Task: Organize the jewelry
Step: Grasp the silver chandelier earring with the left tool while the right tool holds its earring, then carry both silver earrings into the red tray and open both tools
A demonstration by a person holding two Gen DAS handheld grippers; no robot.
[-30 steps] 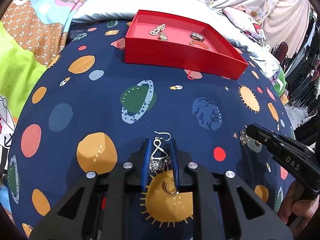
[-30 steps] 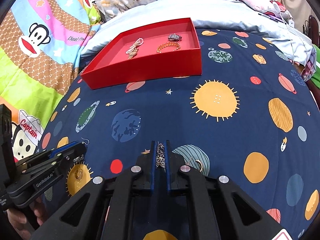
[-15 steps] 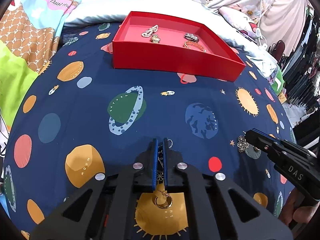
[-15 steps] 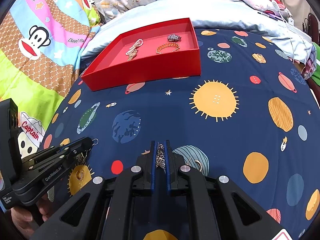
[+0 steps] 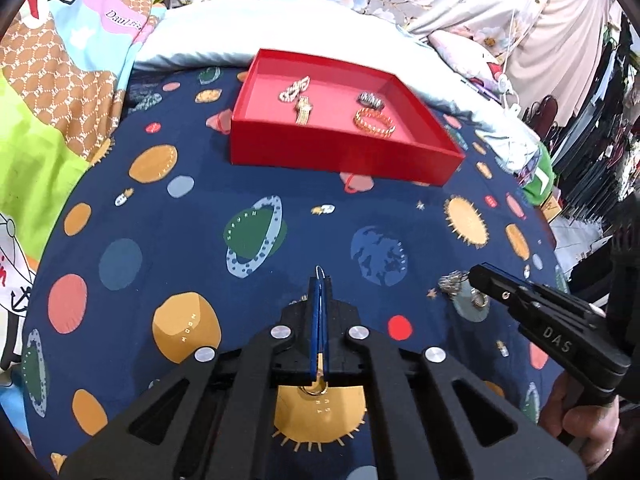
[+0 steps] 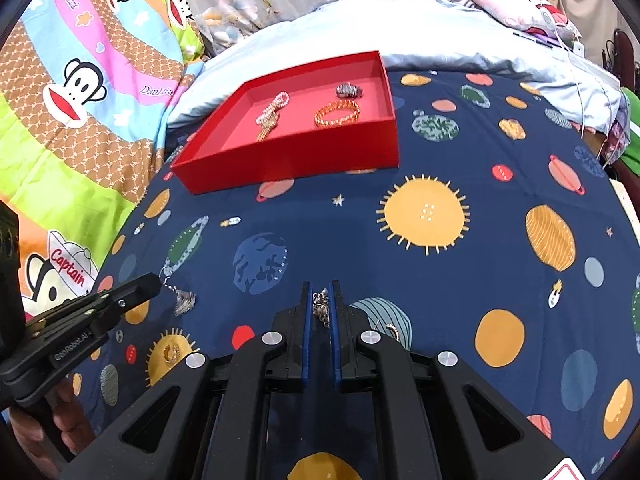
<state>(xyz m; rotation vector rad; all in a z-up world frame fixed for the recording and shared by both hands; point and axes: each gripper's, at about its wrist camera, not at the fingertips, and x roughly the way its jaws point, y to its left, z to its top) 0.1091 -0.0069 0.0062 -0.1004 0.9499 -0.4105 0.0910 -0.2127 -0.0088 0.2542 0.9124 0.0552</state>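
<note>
— Lifted now? The left gripper was down on the cloth a moment ago.
— Yes, pinched tight on the earring, dangling at left of frame.
— And the right gripper?
— Narrowly parted around a brooch. Tray sits upper centre.

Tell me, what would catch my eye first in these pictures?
Probably the bright red shallow cardboard tray at the far side of the navy planet-print bedspread, with a gold beaded bracelet and other pieces inside. Nearer the camera, the black left gripper pinches a dangling silver earring by its hook. The black right gripper is closed on a small silver filigree piece.
</note>
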